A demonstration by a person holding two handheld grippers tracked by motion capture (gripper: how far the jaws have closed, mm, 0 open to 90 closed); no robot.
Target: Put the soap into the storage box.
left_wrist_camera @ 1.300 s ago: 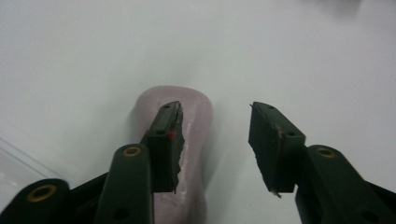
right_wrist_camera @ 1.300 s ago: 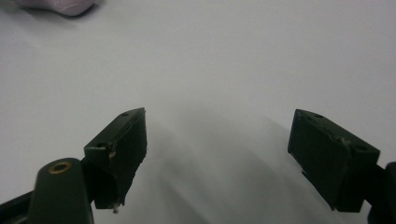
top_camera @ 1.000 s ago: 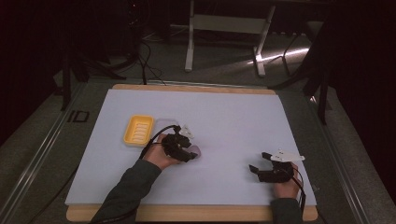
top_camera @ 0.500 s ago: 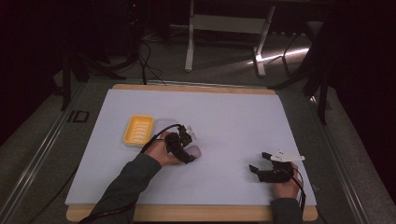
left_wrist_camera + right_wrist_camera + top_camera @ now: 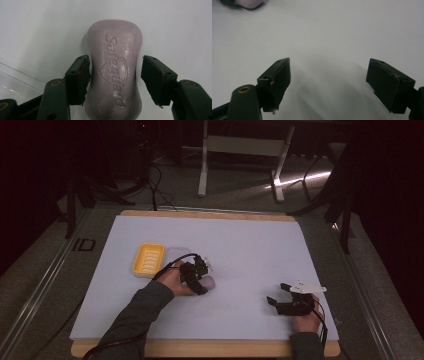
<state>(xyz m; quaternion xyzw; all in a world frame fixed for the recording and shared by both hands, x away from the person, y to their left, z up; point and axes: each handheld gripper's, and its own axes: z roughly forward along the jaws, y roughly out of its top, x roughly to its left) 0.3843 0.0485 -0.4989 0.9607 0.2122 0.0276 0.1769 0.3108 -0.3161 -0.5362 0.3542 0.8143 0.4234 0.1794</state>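
A lilac soap bar (image 5: 114, 50) stamped "Safeguard" lies flat on the white table sheet (image 5: 240, 245). My left gripper (image 5: 115, 75) straddles the bar's middle. Its left jaw is at the bar's edge, and a gap shows between the bar and the right jaw, so it is open. In the high view the left gripper (image 5: 202, 279) sits over the soap (image 5: 209, 283), just right of the yellow soap dish (image 5: 148, 259). My right gripper (image 5: 276, 293) rests open near the front right, with nothing between its jaws (image 5: 328, 75). The soap (image 5: 249, 3) shows far off in the right gripper view.
A clear plastic lid (image 5: 175, 255) lies beside the yellow dish, and its edge (image 5: 15, 82) shows at the lower left of the left gripper view. The sheet covers a wooden board (image 5: 210, 213). Cables and a stand's legs lie on the floor beyond.
My left gripper has shifted slightly to the right over the soap. The right gripper has stayed where it was.
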